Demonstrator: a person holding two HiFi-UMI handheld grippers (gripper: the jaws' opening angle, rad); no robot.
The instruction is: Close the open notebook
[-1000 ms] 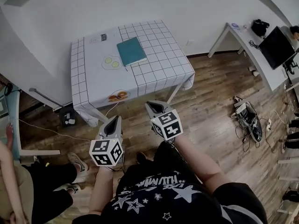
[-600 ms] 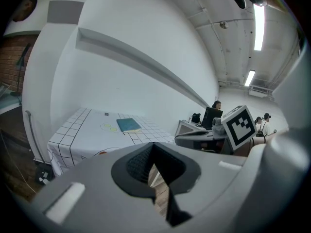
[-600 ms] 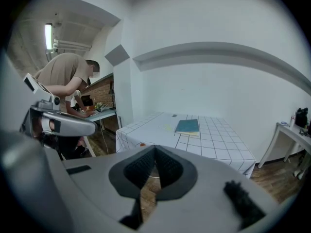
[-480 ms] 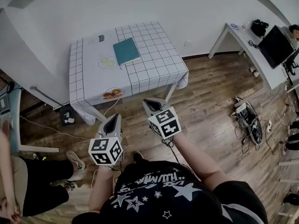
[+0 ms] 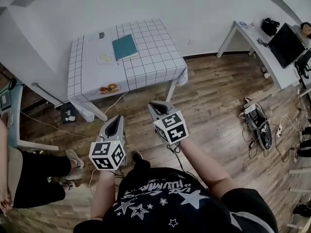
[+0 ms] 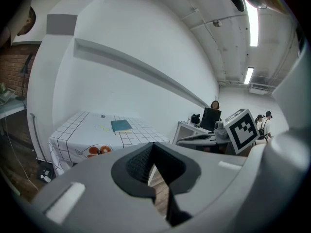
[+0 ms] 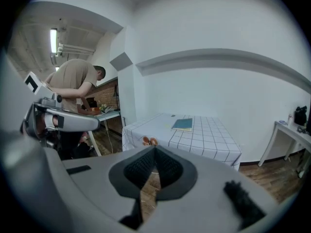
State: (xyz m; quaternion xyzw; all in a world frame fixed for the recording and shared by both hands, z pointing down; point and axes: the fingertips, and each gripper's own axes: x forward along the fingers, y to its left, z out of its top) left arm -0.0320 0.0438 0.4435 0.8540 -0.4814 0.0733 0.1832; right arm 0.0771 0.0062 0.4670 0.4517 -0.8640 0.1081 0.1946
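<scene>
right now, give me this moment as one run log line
notebook: closed, on table | left gripper: shut, empty | right gripper: shut, empty | both well short of table

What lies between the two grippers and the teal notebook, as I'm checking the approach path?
The head view shows wooden floor with a thin cable, then the checked tablecloth, between left gripper, right gripper and notebook.

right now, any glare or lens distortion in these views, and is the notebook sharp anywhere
head view: even soft light, no glare, wide lens bows the wall, notebook small but crisp. left gripper view: heavy fisheye, black corners, ceiling tube blown out. right gripper view: same fisheye and dark corners, table reads clearly.
</scene>
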